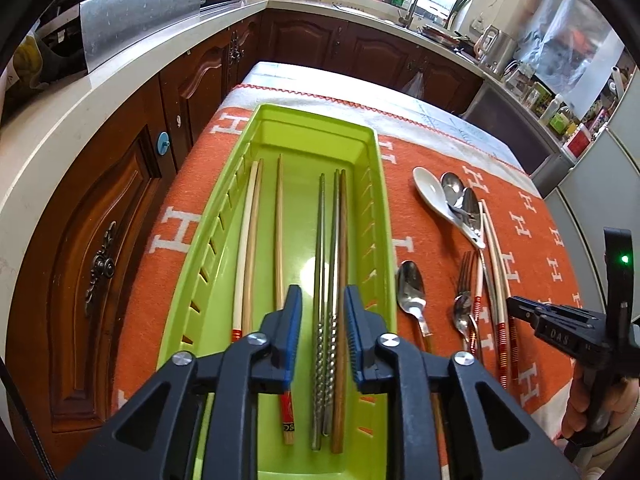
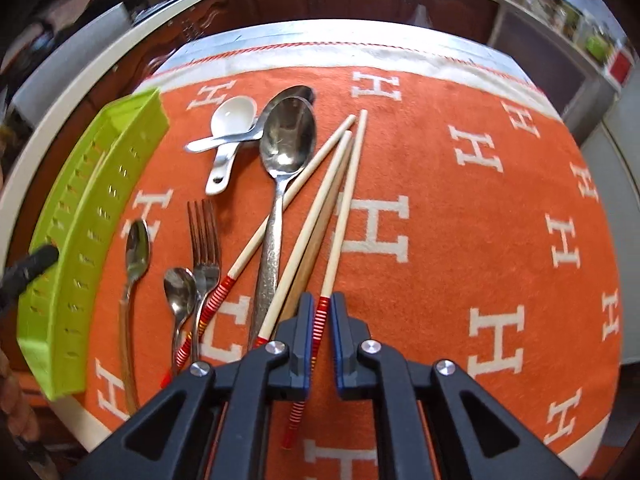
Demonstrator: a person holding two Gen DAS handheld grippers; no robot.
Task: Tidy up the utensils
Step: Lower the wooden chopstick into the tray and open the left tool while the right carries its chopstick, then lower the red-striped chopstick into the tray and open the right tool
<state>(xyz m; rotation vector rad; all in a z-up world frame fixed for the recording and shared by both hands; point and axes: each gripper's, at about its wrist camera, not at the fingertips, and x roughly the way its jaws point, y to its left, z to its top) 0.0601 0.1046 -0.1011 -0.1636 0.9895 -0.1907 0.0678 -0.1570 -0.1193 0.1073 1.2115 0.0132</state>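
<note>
Right hand-held gripper [image 2: 321, 322] clamps the chopstick [image 2: 344, 208], lower centre.
You're gripping its ribbed red end: light, stiff, slippery.

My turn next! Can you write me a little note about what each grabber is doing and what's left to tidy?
Left gripper: open over the green tray, holding nothing.
Right gripper: shut on a red-banded chopstick, which lies on the orange cloth.
Done: six chopsticks lie in the tray, among them the metal pair.
Left: the other chopsticks, the big spoon, white spoon, fork and small spoons on the cloth.
</note>
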